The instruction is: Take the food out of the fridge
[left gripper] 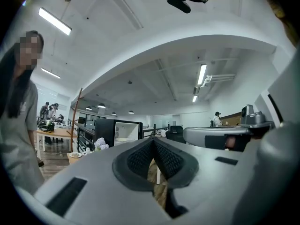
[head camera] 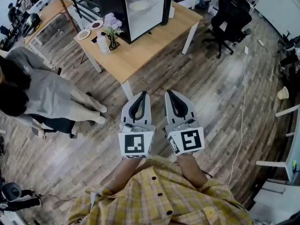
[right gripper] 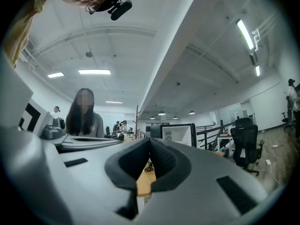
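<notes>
At lower centre, holds left gripper (head camera: 142,97) and right gripper (head camera: 171,96) with jaws pressed together, empty; may knock the flower vase (head camera: 112,30) near the fridge (head camera: 145,8) at top on approach.

**Fridge stands shut-fronted on the far surface**

The fridge (head camera: 111,0) is a small black box with a pale, see-through front, upright at the top centre of the head view. It stands on a light wooden surface (head camera: 140,50), its front turned toward the lower right. Inside, behind the front, a pale round dish (head camera: 138,6) lies flat on a shelf; its contents are too small to make out.
</notes>
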The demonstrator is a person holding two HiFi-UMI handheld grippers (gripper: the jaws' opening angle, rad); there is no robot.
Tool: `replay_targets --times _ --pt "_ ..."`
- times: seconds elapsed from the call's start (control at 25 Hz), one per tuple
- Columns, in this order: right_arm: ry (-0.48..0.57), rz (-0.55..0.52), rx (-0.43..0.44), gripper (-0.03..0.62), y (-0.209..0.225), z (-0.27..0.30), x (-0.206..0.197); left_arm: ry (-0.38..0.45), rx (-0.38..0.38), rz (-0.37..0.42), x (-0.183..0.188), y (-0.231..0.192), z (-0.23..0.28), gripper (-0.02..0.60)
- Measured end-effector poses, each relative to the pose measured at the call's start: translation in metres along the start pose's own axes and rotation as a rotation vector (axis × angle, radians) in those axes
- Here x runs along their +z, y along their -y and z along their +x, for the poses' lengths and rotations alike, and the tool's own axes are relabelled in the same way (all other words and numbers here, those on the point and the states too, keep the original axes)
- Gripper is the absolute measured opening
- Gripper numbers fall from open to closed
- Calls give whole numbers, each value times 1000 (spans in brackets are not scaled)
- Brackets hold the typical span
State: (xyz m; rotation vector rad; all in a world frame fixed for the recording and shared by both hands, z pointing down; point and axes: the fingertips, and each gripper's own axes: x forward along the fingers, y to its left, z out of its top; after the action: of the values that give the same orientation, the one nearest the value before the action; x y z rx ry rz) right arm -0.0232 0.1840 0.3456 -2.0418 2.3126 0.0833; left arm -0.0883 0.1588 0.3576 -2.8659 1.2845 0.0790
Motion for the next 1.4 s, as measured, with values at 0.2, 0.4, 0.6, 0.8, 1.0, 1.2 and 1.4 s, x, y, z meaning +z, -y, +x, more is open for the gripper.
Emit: replay_targets --times 0.2,0.4,0.6,0.8,1.0,1.2,1.4 --pt "-32 9 -12 5 23 68 -9 -12 -6 4 5 -38 68 8" --pt "-48 8 -42 5 41 121 -11 -21 -21 -15 4 -68 114 8" --pt "-71 -14 -62 5 49 152 -14 -39 -30 -39 -1 -86 138 8" --pt "-100 -21 -62 5 55 176 -25 -71 -9 -74 -15 -106 155 8" --pt "-83 -25 -42 5 62 203 -25 -46 6 -54 -13 -119 182 8" --pt "-50 -23 -11 5 82 241 -26 -31 38 -38 -12 -131 217 8" --pt "-7 -37 26 5 112 285 -12 -7 71 -7 -4 -138 267 8"
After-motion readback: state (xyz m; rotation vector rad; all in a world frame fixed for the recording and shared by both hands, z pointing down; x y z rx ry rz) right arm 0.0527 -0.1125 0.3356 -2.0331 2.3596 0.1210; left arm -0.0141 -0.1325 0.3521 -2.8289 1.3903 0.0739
